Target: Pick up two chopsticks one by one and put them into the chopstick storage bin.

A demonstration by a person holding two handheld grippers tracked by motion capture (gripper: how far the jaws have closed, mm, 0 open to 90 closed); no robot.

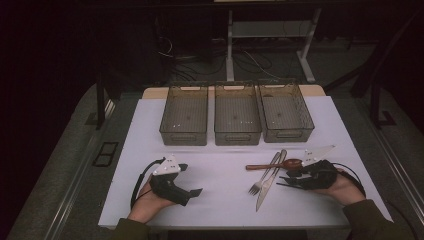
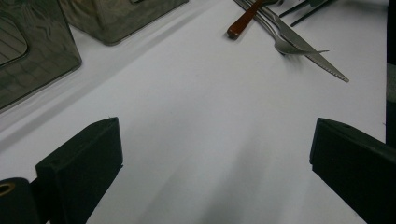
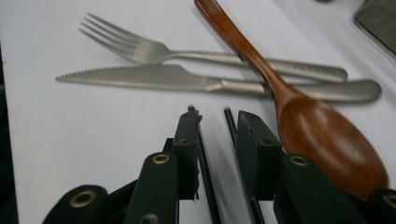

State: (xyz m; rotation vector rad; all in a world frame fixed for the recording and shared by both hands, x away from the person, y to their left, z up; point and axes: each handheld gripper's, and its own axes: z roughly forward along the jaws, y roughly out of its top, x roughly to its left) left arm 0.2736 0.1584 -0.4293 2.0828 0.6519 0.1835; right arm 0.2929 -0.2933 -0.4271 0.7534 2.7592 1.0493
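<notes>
On the white table (image 1: 220, 200), the left hand-held gripper (image 1: 192, 179) rests with jaws spread wide over bare surface, while the right hand-held gripper (image 1: 284, 180), jaws nearly together and gripping nothing, lies just beside a fork (image 1: 263, 175), knife (image 1: 270, 182) and wooden spoon (image 1: 272, 165) before three bins (image 1: 236, 120).

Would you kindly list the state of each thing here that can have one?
Left gripper: open, holding nothing.
Right gripper: nearly shut, holding nothing I can see, black rods between jaws.
Three bins: empty, upright.
Fork: flat on table.
Knife: flat beside fork.
Spoon: lying across both handles.
</notes>
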